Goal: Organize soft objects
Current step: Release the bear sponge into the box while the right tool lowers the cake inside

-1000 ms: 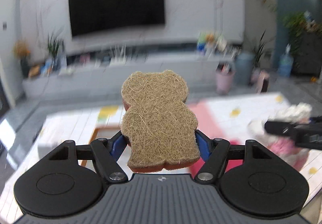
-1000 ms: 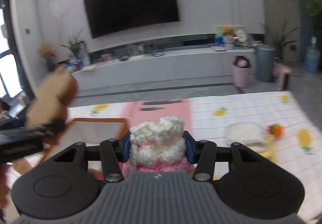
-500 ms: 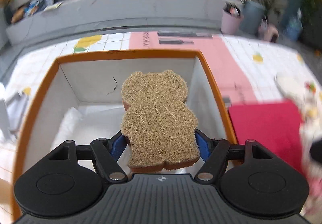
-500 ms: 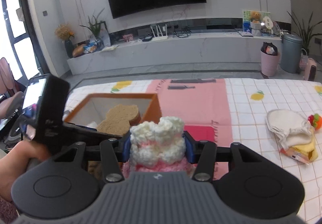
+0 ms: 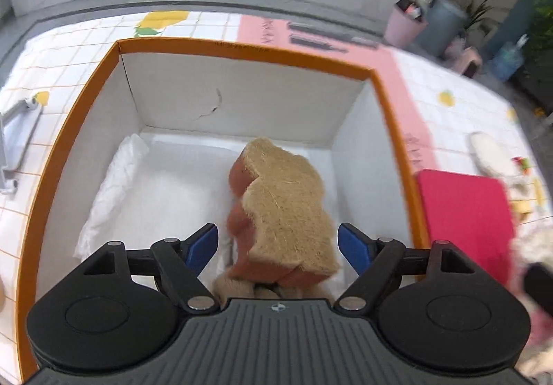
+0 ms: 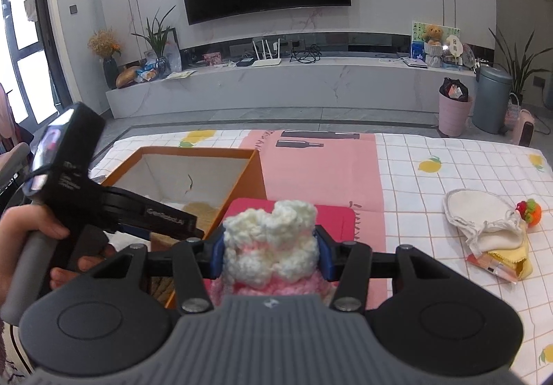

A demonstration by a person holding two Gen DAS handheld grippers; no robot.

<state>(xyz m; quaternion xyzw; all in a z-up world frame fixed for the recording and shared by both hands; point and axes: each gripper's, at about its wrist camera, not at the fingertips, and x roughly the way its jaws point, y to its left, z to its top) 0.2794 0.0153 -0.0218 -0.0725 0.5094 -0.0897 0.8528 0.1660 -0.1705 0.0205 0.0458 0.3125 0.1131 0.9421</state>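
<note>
Left wrist view puts me right over the orange-rimmed cardboard box with white inner walls (image 5: 380, 81), looking down into it. My left claw (image 5: 278, 248) has just been opening; its blue pads (image 5: 202, 246) stand spread, clear of the bear-shaped loofah sponge with the reddish foam back (image 5: 287, 208), which sits tilted between them. I judge it to be dropping or just landed inside the box. Beneath it something tan and fuzzy (image 5: 231, 288) shows at the bottom edge, too cropped to name. A crumpled white liner (image 5: 114, 184) lies along the box's left side.

Right wrist view shows my right claw (image 6: 269, 255) pinching the white and pink crocheted yarn piece (image 6: 271, 240), held just above a red flat mat (image 6: 337, 219) beside the box. Further right on the checked tablecloth surface (image 6: 449, 157) lie a cream cloth bundle (image 6: 484, 219) and a small orange pompom (image 6: 528, 210), both yet to be packed, as I see it.

Risks from here: the sponge is leaning, so it may come to rest propped on its edge and crowd the space for the next item. My left claw sits low within the rim, and the right one waits close by; bringing the yarn piece across too soon could knock the two rigs together or nudge the box wall. The yarn is squashy, so a loose pinch might let it slip
</note>
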